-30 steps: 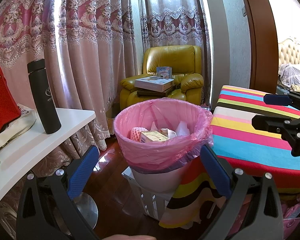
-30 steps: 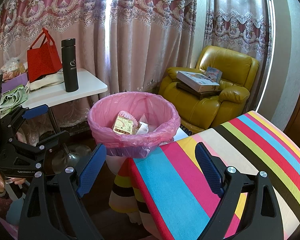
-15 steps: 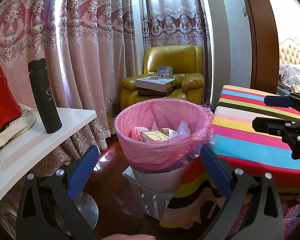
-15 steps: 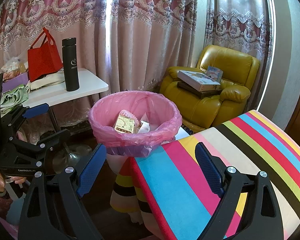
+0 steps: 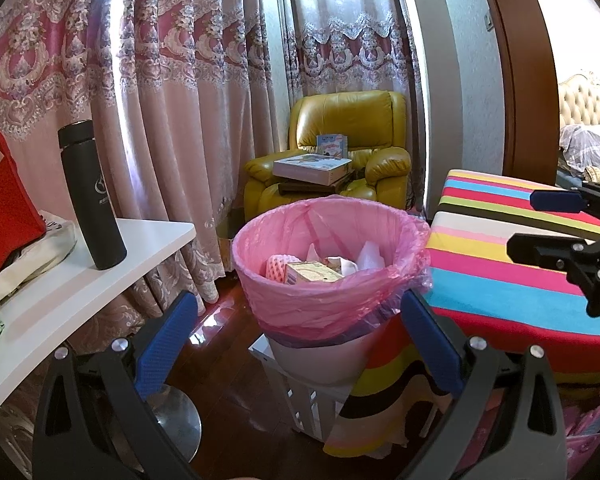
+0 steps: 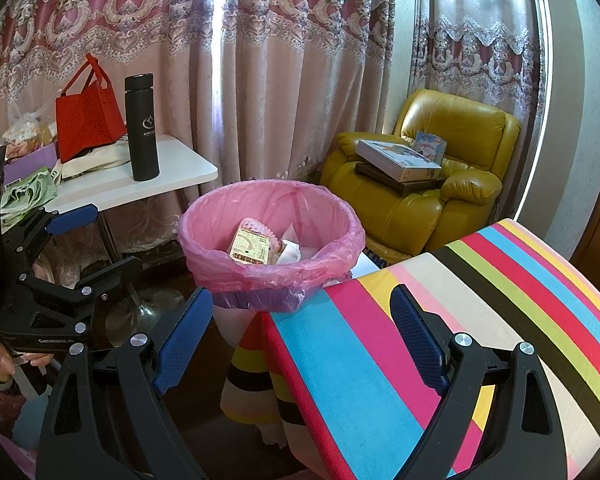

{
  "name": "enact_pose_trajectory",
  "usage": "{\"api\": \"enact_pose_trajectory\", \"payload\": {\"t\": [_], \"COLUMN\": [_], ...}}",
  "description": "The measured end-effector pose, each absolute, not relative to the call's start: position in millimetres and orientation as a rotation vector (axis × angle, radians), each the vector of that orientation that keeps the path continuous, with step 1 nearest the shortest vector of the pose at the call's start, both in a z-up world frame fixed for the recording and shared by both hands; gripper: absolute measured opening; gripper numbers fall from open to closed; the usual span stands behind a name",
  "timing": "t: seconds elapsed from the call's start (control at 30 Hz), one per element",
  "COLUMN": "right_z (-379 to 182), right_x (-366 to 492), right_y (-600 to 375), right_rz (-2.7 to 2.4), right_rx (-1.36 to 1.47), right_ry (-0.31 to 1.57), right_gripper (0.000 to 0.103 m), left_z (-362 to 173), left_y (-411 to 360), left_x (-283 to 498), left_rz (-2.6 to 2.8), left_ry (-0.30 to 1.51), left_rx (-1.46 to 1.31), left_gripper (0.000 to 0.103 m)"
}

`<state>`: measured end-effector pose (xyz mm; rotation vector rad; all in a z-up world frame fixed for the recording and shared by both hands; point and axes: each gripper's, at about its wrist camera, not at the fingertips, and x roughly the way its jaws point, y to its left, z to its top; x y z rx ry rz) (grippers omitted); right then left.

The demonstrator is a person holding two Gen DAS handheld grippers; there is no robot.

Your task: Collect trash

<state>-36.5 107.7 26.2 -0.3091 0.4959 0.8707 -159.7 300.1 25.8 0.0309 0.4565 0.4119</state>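
A bin lined with a pink bag (image 5: 328,304) stands between a white side table and a striped table; it also shows in the right wrist view (image 6: 268,276). Inside lie a yellow carton (image 5: 310,273), a pink foam net (image 5: 278,266) and white paper scraps (image 6: 290,252). My left gripper (image 5: 300,336) is open and empty, just short of the bin. My right gripper (image 6: 302,332) is open and empty, over the corner of the striped table.
A striped cloth covers the table (image 6: 480,320) at right. The white side table (image 5: 72,280) at left holds a black flask (image 5: 92,196) and a red bag (image 6: 86,116). A yellow armchair (image 6: 432,184) with boxes stands behind, before the curtains.
Both grippers have drifted slightly; the bin sits a little further right in each view. Both stay open and empty.
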Motion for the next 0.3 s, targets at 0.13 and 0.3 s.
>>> {"api": "enact_pose_trajectory", "payload": {"t": [0.13, 0.3], "right_z": [27.0, 29.8], "right_x": [-35.1, -29.9], "right_y": [105.7, 87.0], "right_rz": [0.866, 0.839], "right_rx": [-0.305, -0.281], "right_ry": [0.494, 0.502], "right_gripper": [0.085, 0.085], "left_z": [24.9, 26.8], "left_y": [303.2, 298.4], "left_x": [-155.7, -146.1], "left_rz": [0.414, 0.391], "left_ry": [0.481, 0.507], "left_rx": [0.023, -0.014], "left_gripper": [0.098, 0.098]}}
